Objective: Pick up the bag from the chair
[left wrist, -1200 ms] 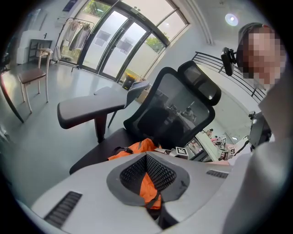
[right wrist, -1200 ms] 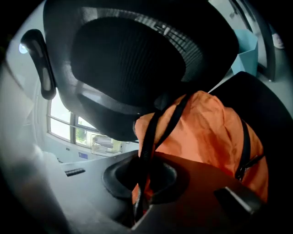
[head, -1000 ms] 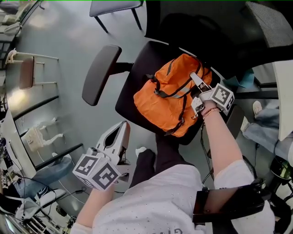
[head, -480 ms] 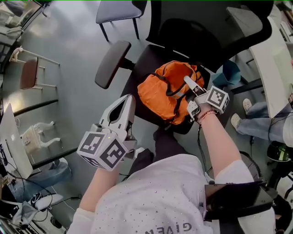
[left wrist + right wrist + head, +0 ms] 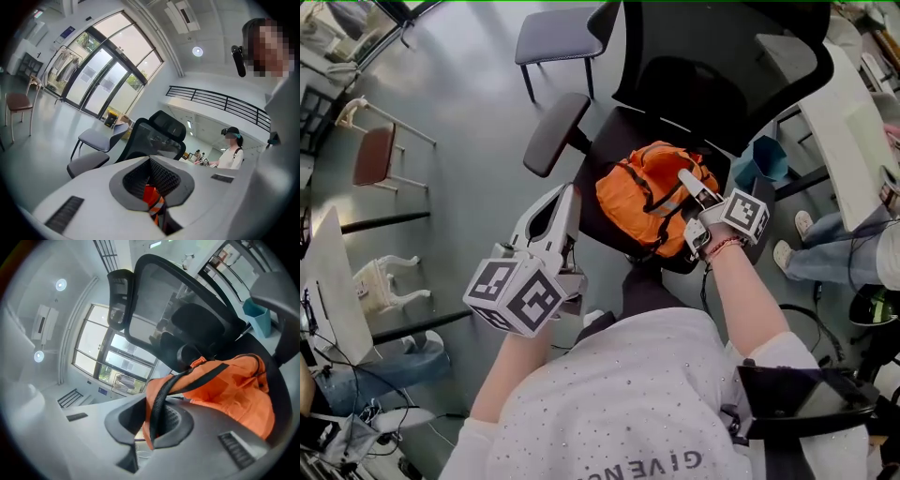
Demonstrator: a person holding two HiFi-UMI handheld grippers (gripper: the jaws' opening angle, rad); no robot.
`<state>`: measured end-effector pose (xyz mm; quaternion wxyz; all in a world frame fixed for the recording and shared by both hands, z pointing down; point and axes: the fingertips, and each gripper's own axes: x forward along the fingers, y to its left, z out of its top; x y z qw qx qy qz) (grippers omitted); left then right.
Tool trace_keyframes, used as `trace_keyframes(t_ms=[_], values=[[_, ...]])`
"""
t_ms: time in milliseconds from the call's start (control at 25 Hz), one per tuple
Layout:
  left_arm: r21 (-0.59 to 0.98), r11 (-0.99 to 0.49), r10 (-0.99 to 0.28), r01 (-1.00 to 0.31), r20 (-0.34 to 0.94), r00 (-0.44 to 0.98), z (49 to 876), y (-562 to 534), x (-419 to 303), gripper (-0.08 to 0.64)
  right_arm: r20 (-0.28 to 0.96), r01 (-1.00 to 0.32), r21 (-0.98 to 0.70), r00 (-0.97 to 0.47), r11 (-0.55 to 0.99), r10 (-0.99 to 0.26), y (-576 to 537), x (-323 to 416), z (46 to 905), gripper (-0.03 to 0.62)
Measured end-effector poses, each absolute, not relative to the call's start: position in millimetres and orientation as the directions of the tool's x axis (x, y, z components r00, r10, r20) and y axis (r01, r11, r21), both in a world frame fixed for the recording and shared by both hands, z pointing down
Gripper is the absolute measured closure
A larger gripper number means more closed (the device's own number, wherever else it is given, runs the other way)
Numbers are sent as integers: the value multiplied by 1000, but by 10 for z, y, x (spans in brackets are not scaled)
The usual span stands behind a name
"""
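The right gripper (image 5: 686, 180) has its jaws pinched tight on the strap (image 5: 157, 401) of the orange bag (image 5: 649, 202). The bag's body sits bunched just beyond those jaws, over the seat of the chair (image 5: 609, 141). Taking the strap rather than the slack cloth probably gives a surer hold for lifting. The left gripper (image 5: 565, 202) hovers with its jaws closed on nothing, the bag ahead of them and to the right. The head view shows both grippers and the seat together. Only the right gripper view shows the webbing caught between the jaws. The left gripper view shows just a sliver of orange past its jaws.
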<state>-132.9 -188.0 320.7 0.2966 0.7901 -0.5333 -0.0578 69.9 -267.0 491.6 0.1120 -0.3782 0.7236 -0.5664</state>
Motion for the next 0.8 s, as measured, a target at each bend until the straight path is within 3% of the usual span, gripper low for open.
trace_keyframes(t_ms=[480,800], values=[[480,-350,-886,-804,110,451,2299,-1552,-1614,548,229,-479,-851,-707,215,-669,-2279,272,3849,566],[485,-389,-878,-783,62,475,2059,-1247,-1691,548,130,-404,-883,-701,240,-701,-2028,134,3505,566]])
